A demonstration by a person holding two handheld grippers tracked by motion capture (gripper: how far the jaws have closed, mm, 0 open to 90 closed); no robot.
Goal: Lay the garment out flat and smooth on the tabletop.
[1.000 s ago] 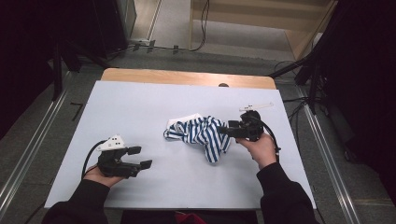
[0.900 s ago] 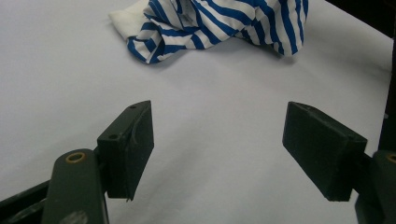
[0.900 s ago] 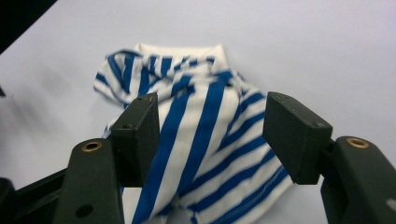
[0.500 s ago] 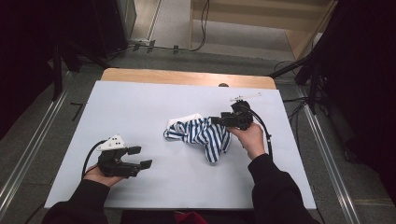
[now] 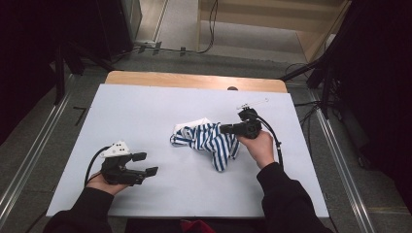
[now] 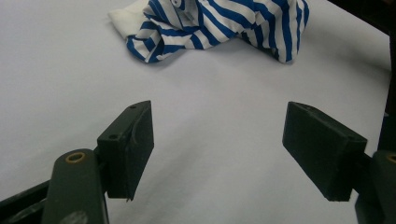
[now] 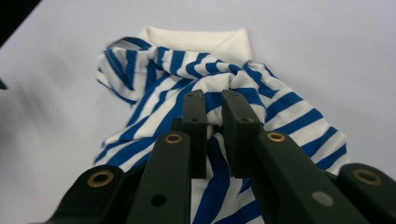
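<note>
A crumpled blue-and-white striped cloth garment with a cream collar band [image 5: 206, 141] lies bunched near the middle of the pale grey table top [image 5: 145, 107], slightly toward the right side in the high view. The right gripper [image 5: 224, 129] is at the garment's right edge, its jaws having just been closing; in the right gripper view [image 7: 213, 106] a fold of the striped fabric is pinched between the two black pads, which stand close together. The hand carrying it rests just beside the cloth. The left gripper [image 5: 147, 163] lies low over the table at the near left, well apart from the garment, jaws spread wide with nothing but bare table surface between them [image 6: 217, 140]. The garment [image 6: 219, 23] shows beyond those jaws, untouched by them.
</note>
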